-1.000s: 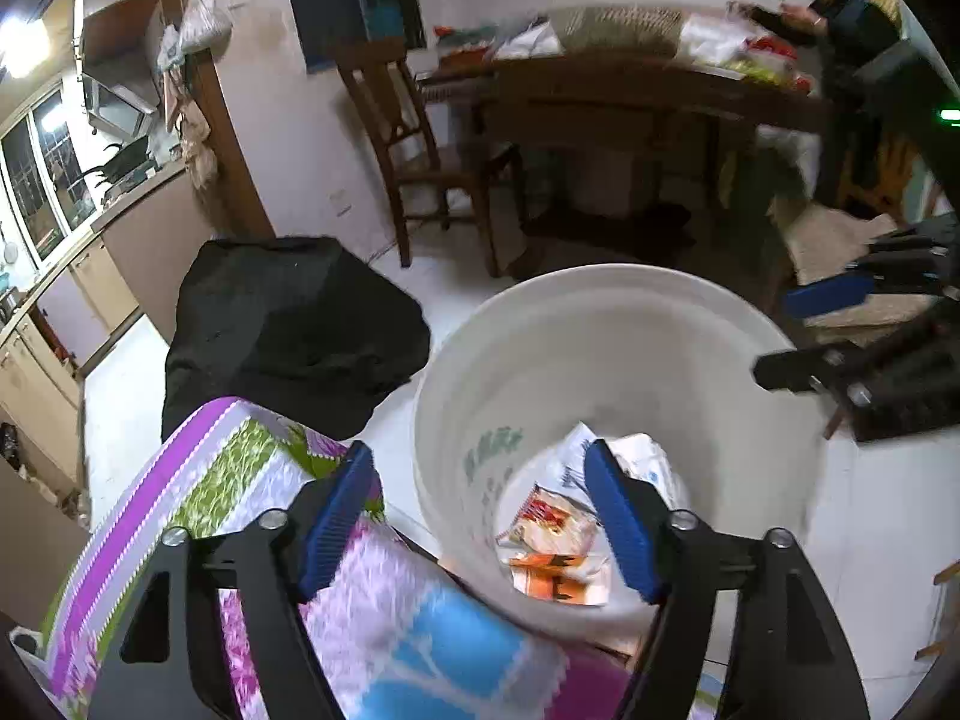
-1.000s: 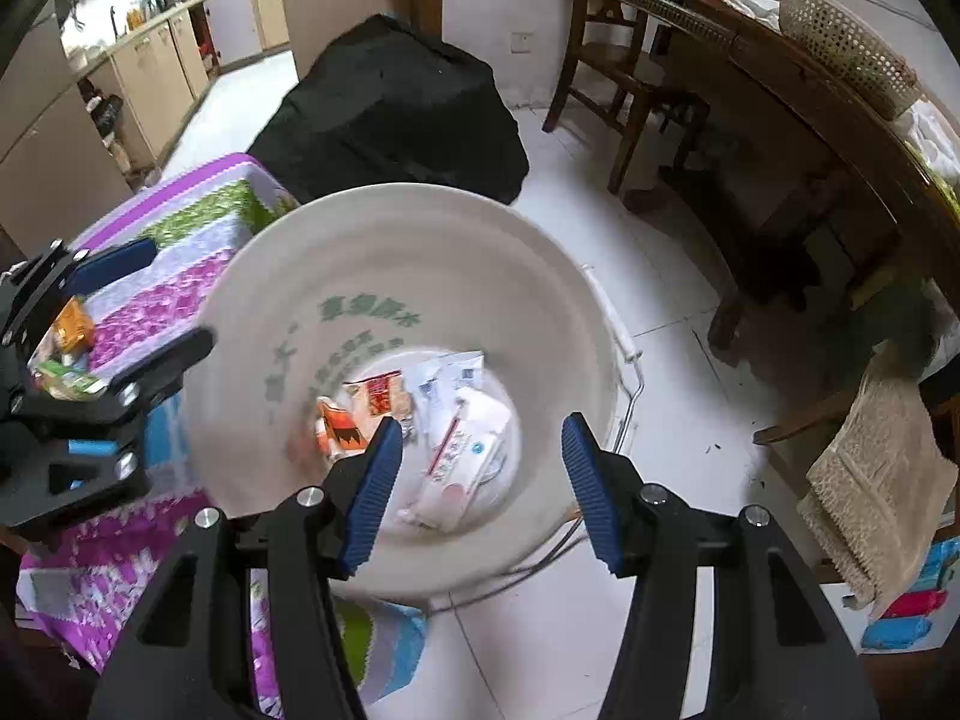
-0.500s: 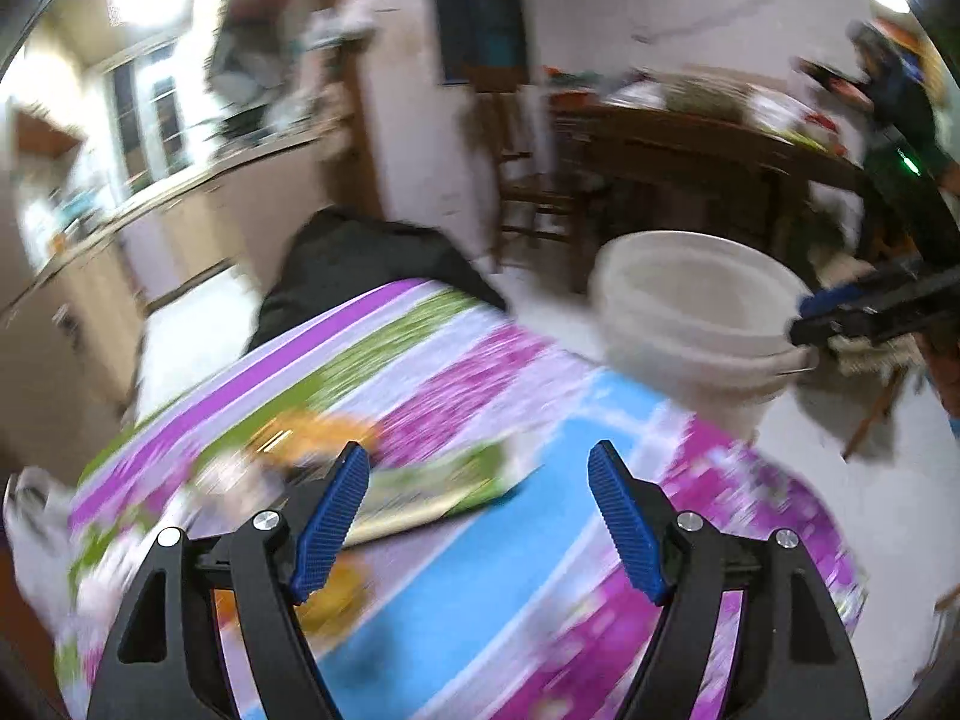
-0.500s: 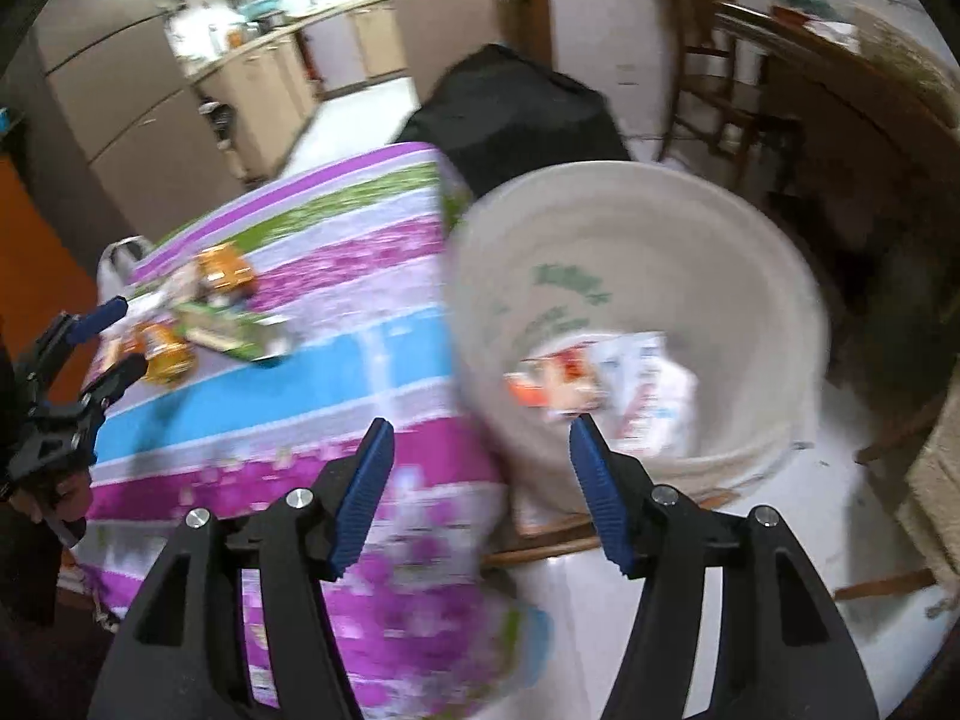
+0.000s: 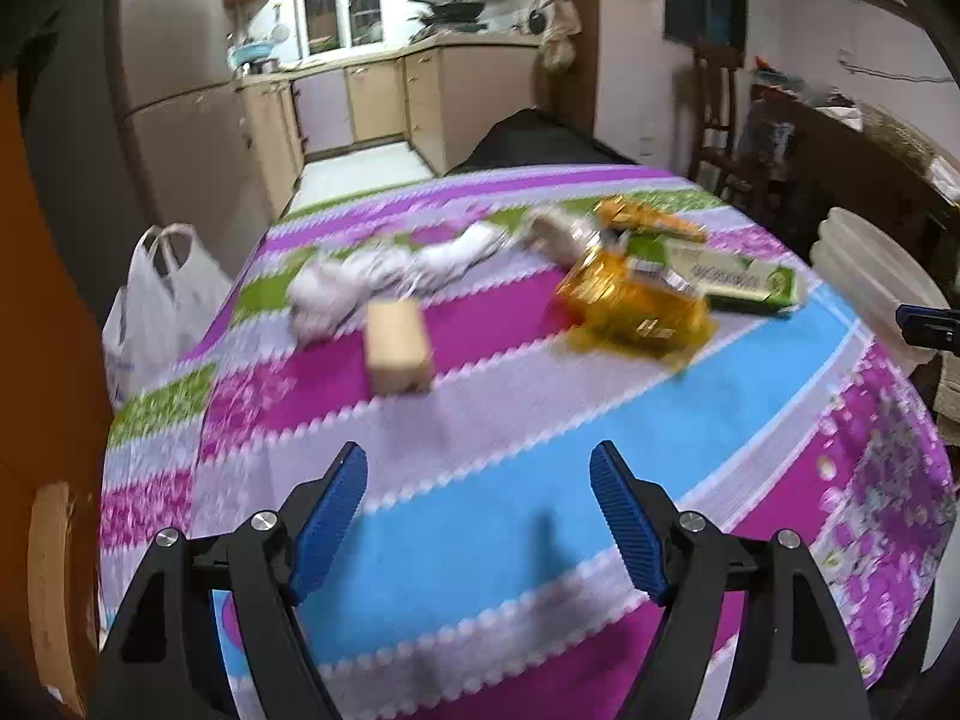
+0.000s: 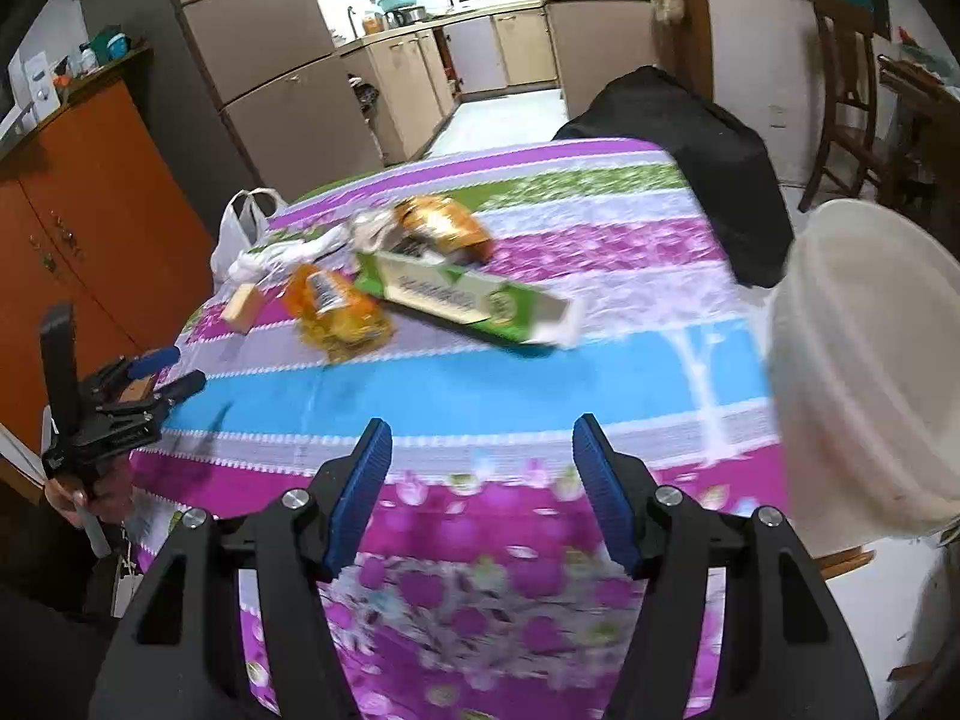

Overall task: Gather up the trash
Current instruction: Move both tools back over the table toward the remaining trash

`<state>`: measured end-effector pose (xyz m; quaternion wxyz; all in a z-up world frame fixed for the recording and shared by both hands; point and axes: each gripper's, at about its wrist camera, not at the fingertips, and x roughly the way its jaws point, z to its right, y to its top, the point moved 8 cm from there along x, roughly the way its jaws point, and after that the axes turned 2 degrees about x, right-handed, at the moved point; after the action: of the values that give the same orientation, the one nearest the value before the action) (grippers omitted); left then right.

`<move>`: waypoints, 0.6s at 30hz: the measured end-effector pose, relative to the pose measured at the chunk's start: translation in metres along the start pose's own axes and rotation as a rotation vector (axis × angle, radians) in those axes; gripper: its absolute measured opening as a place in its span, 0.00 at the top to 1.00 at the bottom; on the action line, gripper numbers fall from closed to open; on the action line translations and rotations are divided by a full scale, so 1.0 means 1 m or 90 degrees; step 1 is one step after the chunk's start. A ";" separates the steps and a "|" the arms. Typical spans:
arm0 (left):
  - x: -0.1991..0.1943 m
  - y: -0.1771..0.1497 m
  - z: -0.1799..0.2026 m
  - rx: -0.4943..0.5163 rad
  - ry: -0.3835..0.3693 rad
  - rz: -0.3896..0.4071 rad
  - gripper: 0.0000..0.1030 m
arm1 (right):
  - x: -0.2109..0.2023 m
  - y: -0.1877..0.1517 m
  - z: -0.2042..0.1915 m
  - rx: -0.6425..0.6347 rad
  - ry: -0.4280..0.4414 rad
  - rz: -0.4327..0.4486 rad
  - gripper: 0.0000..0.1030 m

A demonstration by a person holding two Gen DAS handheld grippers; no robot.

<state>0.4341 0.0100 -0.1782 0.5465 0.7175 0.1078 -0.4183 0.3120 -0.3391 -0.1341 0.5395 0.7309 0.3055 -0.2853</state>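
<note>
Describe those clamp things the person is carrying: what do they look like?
Each is a black plastic frame with silver bolts and two ribbed blue pads on its jaws. The left gripper and right gripper look identical. No cables or sleeves show.

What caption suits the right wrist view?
Right gripper opening, empty, above striped tablecloth; green box, wrappers ahead, white bucket beside.

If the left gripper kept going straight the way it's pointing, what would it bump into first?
Probably the striped tablecloth itself: the left gripper tilts down at bare cloth, its fingers empty. The small tan block lies further on, slightly left, though depth is hard to judge.
</note>
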 end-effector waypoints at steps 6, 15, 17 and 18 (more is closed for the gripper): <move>0.002 -0.003 0.006 -0.012 -0.008 0.000 0.20 | 0.017 -0.015 -0.019 -0.031 -0.007 0.006 0.41; 0.018 0.005 0.037 -0.043 -0.048 -0.025 0.18 | 0.038 0.023 -0.012 -0.235 -0.089 0.008 0.37; 0.020 0.004 0.041 -0.043 -0.053 -0.028 0.17 | 0.050 0.040 -0.015 -0.286 -0.068 -0.014 0.27; 0.021 0.004 0.044 -0.044 -0.056 -0.030 0.17 | 0.061 0.048 -0.017 -0.320 -0.054 -0.036 0.25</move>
<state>0.4282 -0.0358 -0.1928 0.5654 0.6763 0.1146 -0.4579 0.3894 -0.3254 -0.1456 0.7081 0.5525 0.3643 -0.2462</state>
